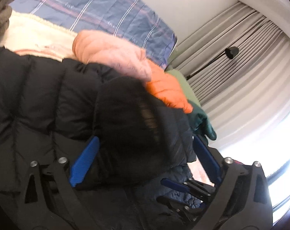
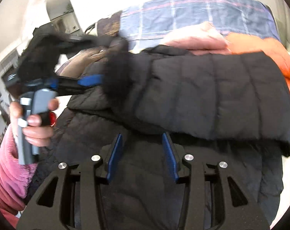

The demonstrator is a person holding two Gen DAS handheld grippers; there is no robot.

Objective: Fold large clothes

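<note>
Black puffer coat [image 2: 202, 95] lies across the bed [image 2: 192, 9], on top of a pile: pink jacket [image 1: 110, 53], orange jacket [image 1: 168, 90], cream fleece [image 1: 33, 34], something dark green [image 1: 200, 118] at the far edge. Step in hand looks like folding a sleeve or side panel over the body. Left gripper [image 1: 143, 153] has a bulky roll of the black fabric between its blue pads [image 1: 83, 163]; jaws are wide and the coat fills the gap, so it reads as a loose, bulky hold and not a tight pinch. In the right view the same gripper [image 2: 98, 80] sits at the left with one blue pad against a lifted fold near the furry trim, the person's hand [image 2: 37, 122] on the handle, pink cuff [image 2: 12, 164] below. The lifted flap hangs clear of the coat body underneath, its hem drooping at the right. Right gripper [image 2: 143, 157] hovers low over the coat body, jaws spread, nothing between them; pads look just above the fabric, contact can't be confirmed. Both views are motion-blurred, so exact edges are soft. Next, my guess: carry the flap across and lay it flat on the body, with the right gripper pinning or pinching the lower layer so it doesn't drag. Puffer fill is springy and slick, so expect the fold to bounce back and the coat to slide on the jackets below; press down after release. Curtain [image 1: 240, 61] and lamp [image 1: 231, 51] behind, irrelevant.
</note>
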